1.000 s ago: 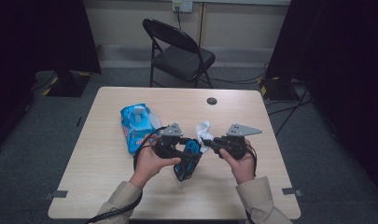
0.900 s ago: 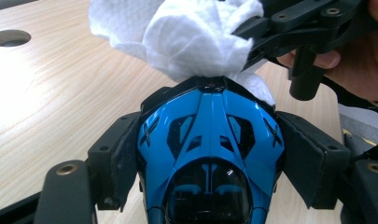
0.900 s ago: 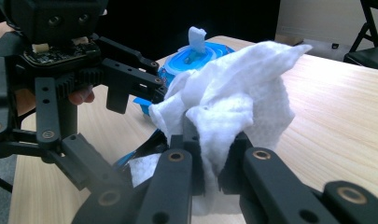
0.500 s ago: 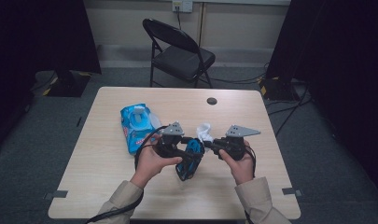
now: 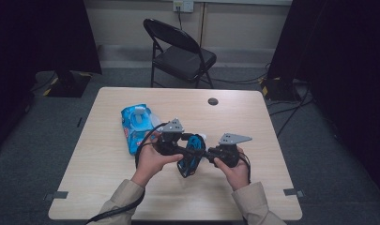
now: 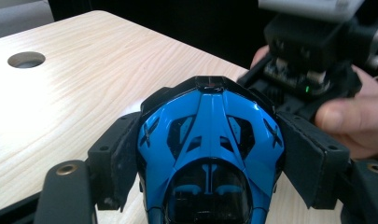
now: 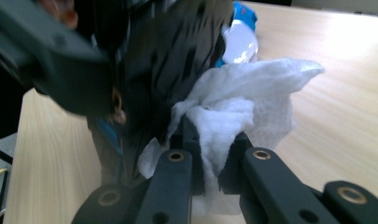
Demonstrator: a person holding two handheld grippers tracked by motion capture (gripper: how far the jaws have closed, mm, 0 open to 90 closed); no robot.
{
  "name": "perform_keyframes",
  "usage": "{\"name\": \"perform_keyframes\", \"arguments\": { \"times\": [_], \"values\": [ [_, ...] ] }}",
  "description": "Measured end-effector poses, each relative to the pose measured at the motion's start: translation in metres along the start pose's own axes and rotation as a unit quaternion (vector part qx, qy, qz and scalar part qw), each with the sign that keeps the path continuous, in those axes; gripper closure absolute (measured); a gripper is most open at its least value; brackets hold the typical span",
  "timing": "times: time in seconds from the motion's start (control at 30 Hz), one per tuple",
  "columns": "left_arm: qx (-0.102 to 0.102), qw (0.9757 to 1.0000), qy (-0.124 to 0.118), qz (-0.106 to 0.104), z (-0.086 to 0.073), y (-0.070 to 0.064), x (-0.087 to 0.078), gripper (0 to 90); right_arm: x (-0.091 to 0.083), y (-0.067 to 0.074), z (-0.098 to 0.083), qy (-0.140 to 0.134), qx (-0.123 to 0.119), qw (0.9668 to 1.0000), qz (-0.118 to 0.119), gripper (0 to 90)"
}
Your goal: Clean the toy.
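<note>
Lying flat toward the left edge of the pale wooden table [image 5: 98,159], not far from the back edge: a blue and white soft plastic pack of wipes [image 5: 135,121], apart from both claws.

Just right of the pack, near the middle of the table: the left gripper [image 6: 210,154], gripping a shiny blue and black toy car [image 6: 210,149]. Squeezing it from both sides, one black pad [image 6: 123,154] on each flank, nose of the car pointing away in the left gripper view. Hanging above the tabletop in the high view [image 5: 191,154], not resting on it.

Next, on the right side of the toy car: a crumpled white wipe [image 7: 242,107], pressing against the dark side of the car in the right gripper view. Pinching that wipe tight: the right gripper [image 7: 210,154], jaws clenched close together on the cloth.

Farther back, close to the back edge and a bit right of the middle: a small round dark hole [image 5: 213,101] in the table.
</note>
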State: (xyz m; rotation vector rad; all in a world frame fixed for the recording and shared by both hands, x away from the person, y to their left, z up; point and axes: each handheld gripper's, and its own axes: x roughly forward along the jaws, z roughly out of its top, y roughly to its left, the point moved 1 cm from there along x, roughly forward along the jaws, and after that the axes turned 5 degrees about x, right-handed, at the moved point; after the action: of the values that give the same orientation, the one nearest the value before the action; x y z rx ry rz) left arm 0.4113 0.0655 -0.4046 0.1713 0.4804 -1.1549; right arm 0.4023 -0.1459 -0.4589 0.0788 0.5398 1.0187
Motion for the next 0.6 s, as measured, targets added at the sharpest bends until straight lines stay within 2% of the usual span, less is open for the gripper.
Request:
{"name": "perform_keyframes", "arguments": {
  "times": [0.17,0.27,0.33,0.6],
  "values": [
    [-0.004,1.0,-0.005,0.007,-0.001,0.003,-0.003,26.2,0.012,0.002,-0.012,0.026,-0.002,0.9996,0.012,84.9],
    [-0.003,0.9999,-0.008,0.011,-0.001,0.005,-0.006,26.2,0.014,0.005,-0.018,0.047,-0.019,0.9987,0.004,84.8],
    [-0.001,0.9999,-0.006,0.011,-0.002,0.005,-0.007,26.2,0.014,0.005,-0.02,0.052,-0.023,0.9984,0.003,84.8],
    [-0.008,0.9995,0.015,0.026,-0.015,0.012,-0.012,26.2,-0.014,-0.009,-0.023,0.034,-0.011,0.9991,-0.023,84.5]
  ]
}}
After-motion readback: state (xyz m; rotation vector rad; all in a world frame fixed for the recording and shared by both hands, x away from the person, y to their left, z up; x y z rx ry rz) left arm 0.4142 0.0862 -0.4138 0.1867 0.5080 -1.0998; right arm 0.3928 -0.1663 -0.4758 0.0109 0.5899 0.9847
